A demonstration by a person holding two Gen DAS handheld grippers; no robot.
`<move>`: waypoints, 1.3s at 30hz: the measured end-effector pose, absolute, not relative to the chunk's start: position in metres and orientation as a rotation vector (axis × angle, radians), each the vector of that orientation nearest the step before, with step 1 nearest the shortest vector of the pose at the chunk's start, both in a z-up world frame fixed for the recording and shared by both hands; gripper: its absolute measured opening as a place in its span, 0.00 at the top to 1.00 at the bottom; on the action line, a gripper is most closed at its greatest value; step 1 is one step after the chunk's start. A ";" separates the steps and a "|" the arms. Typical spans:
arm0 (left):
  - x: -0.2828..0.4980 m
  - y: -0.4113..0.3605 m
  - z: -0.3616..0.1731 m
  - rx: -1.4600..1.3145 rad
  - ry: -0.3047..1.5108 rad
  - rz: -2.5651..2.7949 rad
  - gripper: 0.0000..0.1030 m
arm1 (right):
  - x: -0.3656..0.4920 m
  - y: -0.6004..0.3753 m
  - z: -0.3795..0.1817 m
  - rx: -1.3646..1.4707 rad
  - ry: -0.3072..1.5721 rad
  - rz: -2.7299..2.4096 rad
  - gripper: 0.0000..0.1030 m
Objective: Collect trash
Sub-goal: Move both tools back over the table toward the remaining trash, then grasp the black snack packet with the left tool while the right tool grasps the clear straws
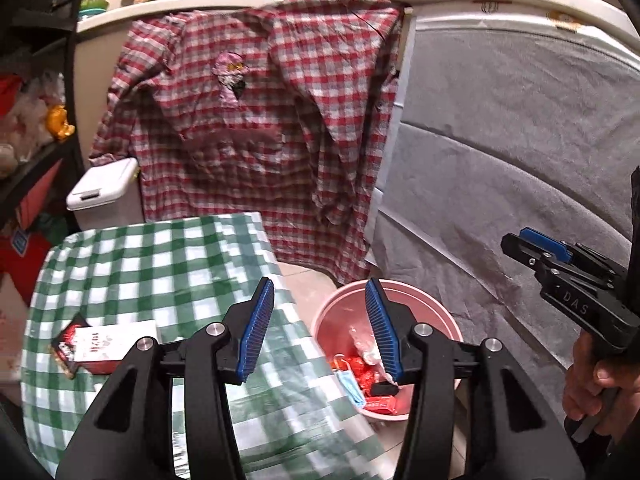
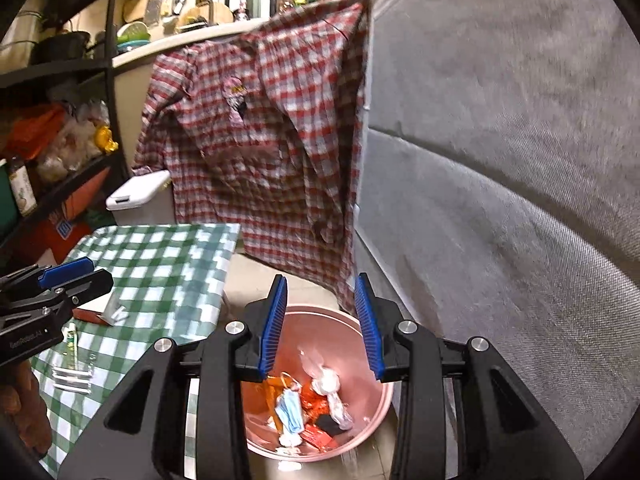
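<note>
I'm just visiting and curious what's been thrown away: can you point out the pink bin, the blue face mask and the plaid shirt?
pink bin [image 2: 370,420]: right wrist view, bare inner wall.
blue face mask [image 2: 290,410]: right wrist view, middle of its pleated front.
plaid shirt [image 1: 248,128]: left wrist view, chest panel.

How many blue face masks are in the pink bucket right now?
1 visible: the blue face mask lies left of centre in the pink bucket, among wrappers. More may be buried underneath.
</note>
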State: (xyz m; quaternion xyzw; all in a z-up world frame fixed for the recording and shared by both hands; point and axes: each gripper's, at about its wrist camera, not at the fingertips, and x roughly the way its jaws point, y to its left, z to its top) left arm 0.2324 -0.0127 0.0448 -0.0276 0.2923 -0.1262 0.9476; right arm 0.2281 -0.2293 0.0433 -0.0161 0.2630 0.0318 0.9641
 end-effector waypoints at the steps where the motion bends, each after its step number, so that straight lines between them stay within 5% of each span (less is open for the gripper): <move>1: 0.231 -0.007 0.047 -0.060 0.589 -0.249 0.54 | 0.226 -0.225 0.045 -0.032 0.526 0.076 0.65; 10: 0.213 0.072 0.070 -0.105 0.532 -0.141 0.60 | 0.214 -0.185 0.049 -0.045 0.503 0.175 0.67; 17: 0.191 0.147 0.089 -0.148 0.481 -0.030 0.61 | 0.204 -0.136 0.043 -0.104 0.478 0.313 0.85; 35: 0.156 0.263 0.088 -0.188 0.468 0.153 0.61 | 0.183 0.008 -0.021 -0.314 0.558 0.775 0.82; 39: 0.158 0.271 0.084 -0.188 0.473 0.163 0.61 | 0.182 0.027 -0.039 -0.351 0.593 0.845 0.71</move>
